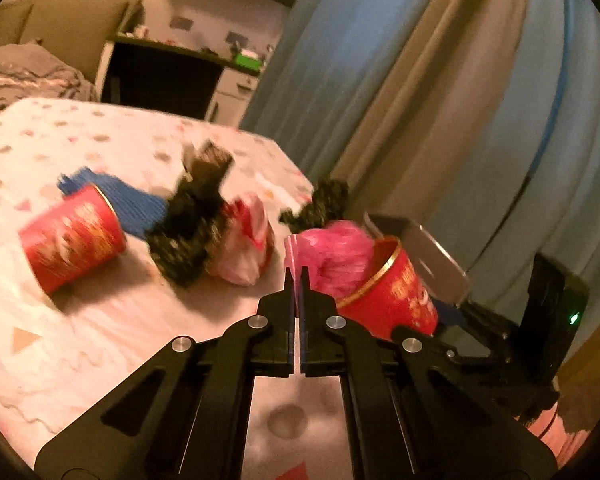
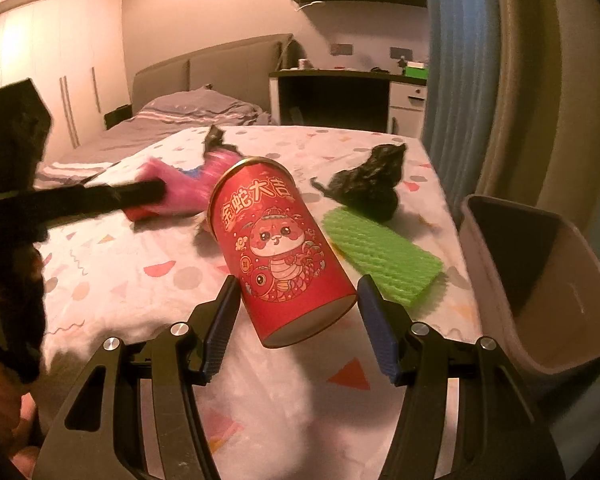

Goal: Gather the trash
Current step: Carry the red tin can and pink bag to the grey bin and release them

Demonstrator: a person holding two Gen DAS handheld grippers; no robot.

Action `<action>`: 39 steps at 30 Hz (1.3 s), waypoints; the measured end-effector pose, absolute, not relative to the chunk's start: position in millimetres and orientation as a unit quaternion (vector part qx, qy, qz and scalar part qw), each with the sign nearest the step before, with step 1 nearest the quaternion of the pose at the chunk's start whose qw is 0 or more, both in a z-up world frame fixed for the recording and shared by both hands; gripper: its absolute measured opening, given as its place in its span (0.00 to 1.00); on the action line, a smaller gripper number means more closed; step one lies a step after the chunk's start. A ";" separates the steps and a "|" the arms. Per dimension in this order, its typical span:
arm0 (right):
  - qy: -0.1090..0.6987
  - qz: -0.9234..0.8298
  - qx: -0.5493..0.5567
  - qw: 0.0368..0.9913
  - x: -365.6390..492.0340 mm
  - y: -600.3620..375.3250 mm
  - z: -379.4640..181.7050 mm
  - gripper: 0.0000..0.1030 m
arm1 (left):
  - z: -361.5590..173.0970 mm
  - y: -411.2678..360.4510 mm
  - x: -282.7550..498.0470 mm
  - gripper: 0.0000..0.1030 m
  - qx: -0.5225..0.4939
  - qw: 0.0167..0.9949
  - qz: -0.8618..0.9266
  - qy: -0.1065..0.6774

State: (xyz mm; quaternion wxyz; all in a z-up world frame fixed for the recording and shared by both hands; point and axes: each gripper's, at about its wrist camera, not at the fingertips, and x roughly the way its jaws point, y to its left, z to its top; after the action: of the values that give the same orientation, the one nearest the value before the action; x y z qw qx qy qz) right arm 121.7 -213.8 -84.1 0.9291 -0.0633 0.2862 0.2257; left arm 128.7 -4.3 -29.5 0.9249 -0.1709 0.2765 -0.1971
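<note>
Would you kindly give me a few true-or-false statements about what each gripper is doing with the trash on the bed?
1. The right gripper holds a red can. True.
2. The left gripper stands wide open. False: its jaws are shut on a pink bag.
3. A green foam sheet lies on the bed. True.
4. The bin sits at the left of the right wrist view. False: it is at the right edge.
5. The black bag is inside the bin. False: it lies on the bed.
</note>
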 end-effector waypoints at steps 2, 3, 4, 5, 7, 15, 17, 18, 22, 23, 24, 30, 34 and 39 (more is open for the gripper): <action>0.283 0.218 -0.056 0.932 121.6 -219.4 -82.3 0.57 | -20.5 1.8 124.8 0.00 -0.166 0.932 -0.182 0.265; 0.282 0.215 -0.051 0.934 121.6 -221.7 -81.8 0.57 | -15.6 4.2 122.5 0.00 -0.164 0.936 -0.175 0.258; 0.279 0.208 -0.047 0.936 121.5 -225.8 -80.4 0.57 | -11.2 5.6 120.6 0.00 -0.164 0.938 -0.171 0.252; 0.278 0.204 -0.045 0.938 121.3 -228.7 -79.8 0.57 | -7.7 6.6 119.3 0.00 -0.163 0.940 -0.169 0.248; 0.272 0.196 -0.036 0.941 119.9 -235.4 -76.7 0.57 | -0.4 6.1 116.2 0.00 -0.160 0.943 -0.170 0.239; 0.245 0.154 0.003 0.957 115.8 -266.9 -59.3 0.57 | 19.2 -23.9 116.9 0.00 -0.127 0.948 -0.185 0.224; 0.237 0.143 0.009 0.961 114.0 -276.2 -54.2 0.57 | 22.6 -35.1 118.6 0.00 -0.117 0.949 -0.192 0.222; 0.232 0.134 0.011 0.963 112.2 -281.1 -51.5 0.57 | 23.9 -40.3 119.4 0.00 -0.112 0.949 -0.195 0.221; 0.217 0.111 0.027 0.969 108.7 -298.4 -43.4 0.57 | 27.9 -62.7 124.2 0.00 -0.092 0.950 -0.204 0.220; 0.213 0.103 0.033 0.971 108.1 -303.9 -41.5 0.57 | 28.9 -68.4 125.9 0.00 -0.091 0.949 -0.209 0.220; 0.209 0.095 0.039 0.972 107.4 -309.8 -40.0 0.57 | 30.1 -74.4 127.5 0.00 -0.088 0.948 -0.211 0.221; 0.194 0.056 0.065 0.977 105.1 -335.1 -34.6 0.57 | 35.5 -109.1 137.9 0.00 -0.066 0.948 -0.226 0.214; 0.188 0.033 0.081 0.978 107.2 -352.1 -32.8 0.57 | 37.0 -138.9 151.4 0.00 -0.058 0.945 -0.242 0.212; 0.184 0.005 0.094 0.978 113.3 -370.4 -35.7 0.57 | 36.7 -178.0 166.8 0.00 -0.043 0.941 -0.260 0.214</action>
State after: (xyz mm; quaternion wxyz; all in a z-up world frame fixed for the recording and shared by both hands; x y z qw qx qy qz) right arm 113.3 -370.4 -35.7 0.9784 0.0941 0.1839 0.0052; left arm 166.8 -178.1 36.7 0.9407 -0.0429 0.2143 -0.2595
